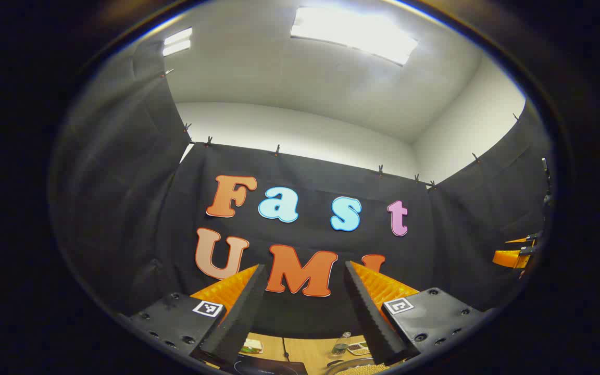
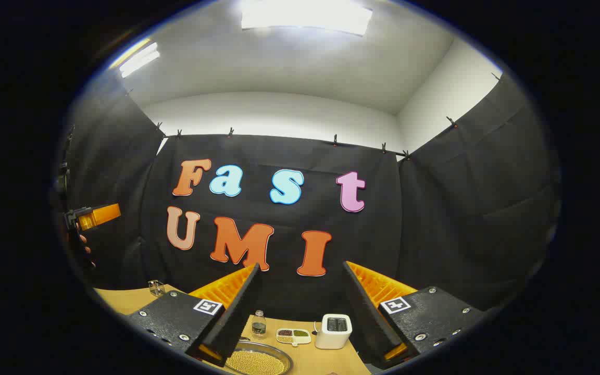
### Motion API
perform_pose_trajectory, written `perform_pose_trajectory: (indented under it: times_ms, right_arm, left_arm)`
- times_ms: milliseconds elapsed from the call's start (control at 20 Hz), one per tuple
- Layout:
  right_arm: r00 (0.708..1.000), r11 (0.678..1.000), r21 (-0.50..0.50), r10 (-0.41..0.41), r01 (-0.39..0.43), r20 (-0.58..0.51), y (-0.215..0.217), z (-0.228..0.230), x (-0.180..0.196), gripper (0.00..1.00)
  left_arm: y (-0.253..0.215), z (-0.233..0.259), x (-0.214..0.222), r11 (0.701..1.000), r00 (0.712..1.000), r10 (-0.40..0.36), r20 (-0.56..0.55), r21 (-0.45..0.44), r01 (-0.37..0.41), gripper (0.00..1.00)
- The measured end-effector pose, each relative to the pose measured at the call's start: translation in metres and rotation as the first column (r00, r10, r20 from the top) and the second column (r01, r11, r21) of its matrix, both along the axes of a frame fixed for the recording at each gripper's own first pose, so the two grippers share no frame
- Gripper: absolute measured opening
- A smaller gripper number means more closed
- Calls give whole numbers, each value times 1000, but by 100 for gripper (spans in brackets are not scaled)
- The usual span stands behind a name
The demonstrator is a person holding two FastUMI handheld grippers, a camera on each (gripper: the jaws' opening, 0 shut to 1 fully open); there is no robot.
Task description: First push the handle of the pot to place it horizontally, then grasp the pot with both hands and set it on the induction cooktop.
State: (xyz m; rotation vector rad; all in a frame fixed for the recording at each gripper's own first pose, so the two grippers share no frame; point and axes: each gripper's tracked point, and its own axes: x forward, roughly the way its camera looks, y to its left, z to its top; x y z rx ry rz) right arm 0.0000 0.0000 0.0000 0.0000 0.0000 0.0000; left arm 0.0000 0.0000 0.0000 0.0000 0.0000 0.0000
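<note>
Both grippers are raised and tilted upward. The left gripper [image 1: 304, 291] holds its fingers spread wide apart on nothing; the right gripper [image 2: 300, 294] likewise, its fingers wide apart and empty.

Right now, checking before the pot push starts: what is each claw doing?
Left claw: open, holding nothing, raised toward the booth wall.
Right claw: open, holding nothing, above the table.
</note>
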Motion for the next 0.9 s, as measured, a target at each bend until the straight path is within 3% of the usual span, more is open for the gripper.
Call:
perform_pose_trajectory:
  times_ms: [50,150,200,300,650,900]
  right_arm:
    - [1000,1000,0,3,-3,0,1,2,-1,95]
    - [1000,1000,0,4,-4,5,0,5,-3,95]
    - [1000,1000,-1,1,-1,7,-1,7,-3,95]
    - [1000,1000,-1,3,-3,5,0,8,-4,94]
    - [999,999,2,34,-34,-7,18,-1,-3,95]
    - [999,999,-6,54,-54,3,29,-1,-1,95]
  left_arm:
    - [1,-2,-2,1000,1000,4,-11,9,-4,92]
    - [-4,-1,-3,1000,1000,-5,-19,4,5,100]
    - [-2,-2,-4,1000,1000,3,-26,4,-2,92]
    - [2,-3,-4,1000,999,9,-38,8,-9,100]
    - [2,-11,-14,998,999,1,-49,69,2,98]
    - [16,-10,-20,989,997,65,-42,137,-59,100]
